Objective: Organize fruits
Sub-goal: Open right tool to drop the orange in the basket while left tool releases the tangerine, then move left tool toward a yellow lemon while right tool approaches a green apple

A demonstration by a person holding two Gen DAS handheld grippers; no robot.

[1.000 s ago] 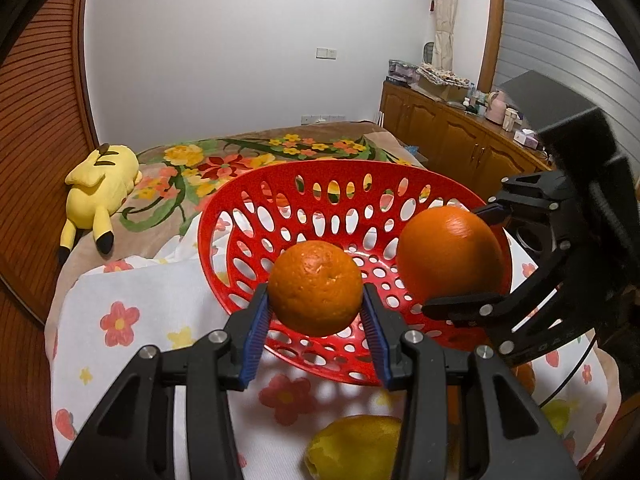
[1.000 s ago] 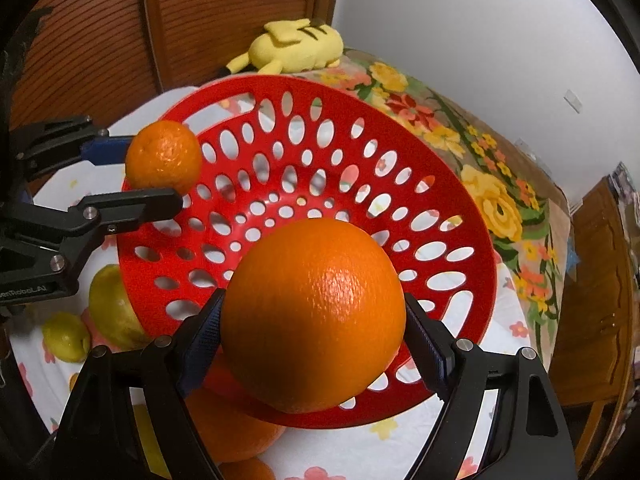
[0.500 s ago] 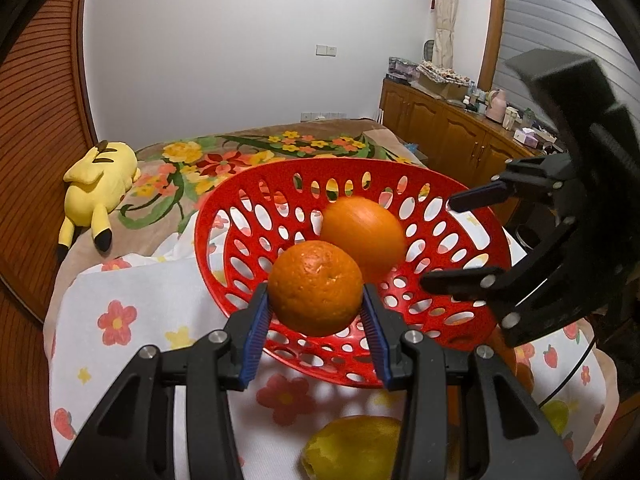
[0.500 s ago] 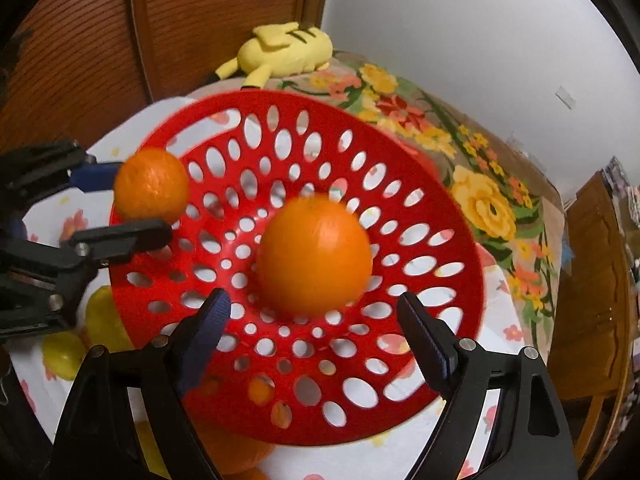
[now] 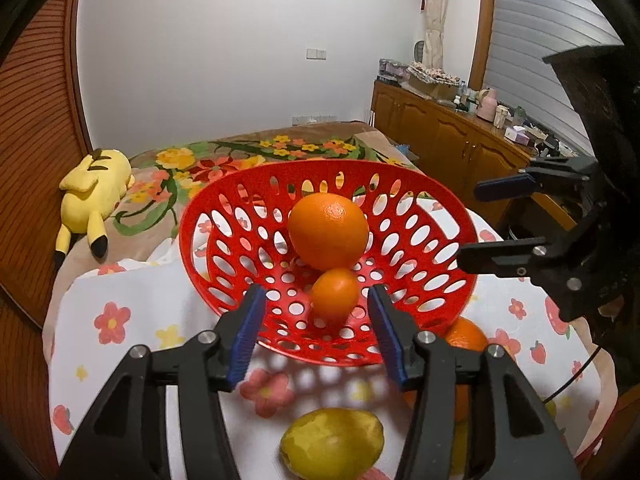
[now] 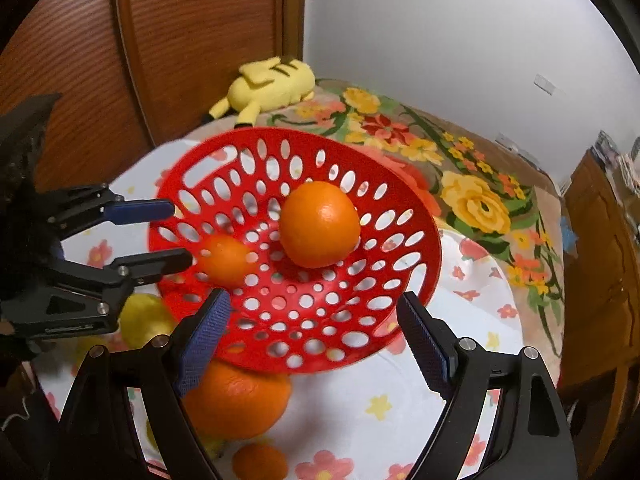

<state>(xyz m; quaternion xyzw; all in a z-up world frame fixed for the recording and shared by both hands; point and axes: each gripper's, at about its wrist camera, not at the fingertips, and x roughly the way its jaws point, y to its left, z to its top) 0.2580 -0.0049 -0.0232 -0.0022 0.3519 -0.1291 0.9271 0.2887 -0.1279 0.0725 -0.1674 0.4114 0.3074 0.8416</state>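
Oranges (image 5: pixel 328 236) inside red basket (image 5: pixel 448 248)

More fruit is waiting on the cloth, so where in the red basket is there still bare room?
Free: the red basket floor nearest the right tongs, and its far wall. Crowded: the middle, where the big orange and small orange sit, the opening left tongs beside them.

Both tongs, left (image 5: pixel 316 332) and right (image 6: pixel 314 338), are black angular frames; ribbed blue pads; silver screw heads at the joints.
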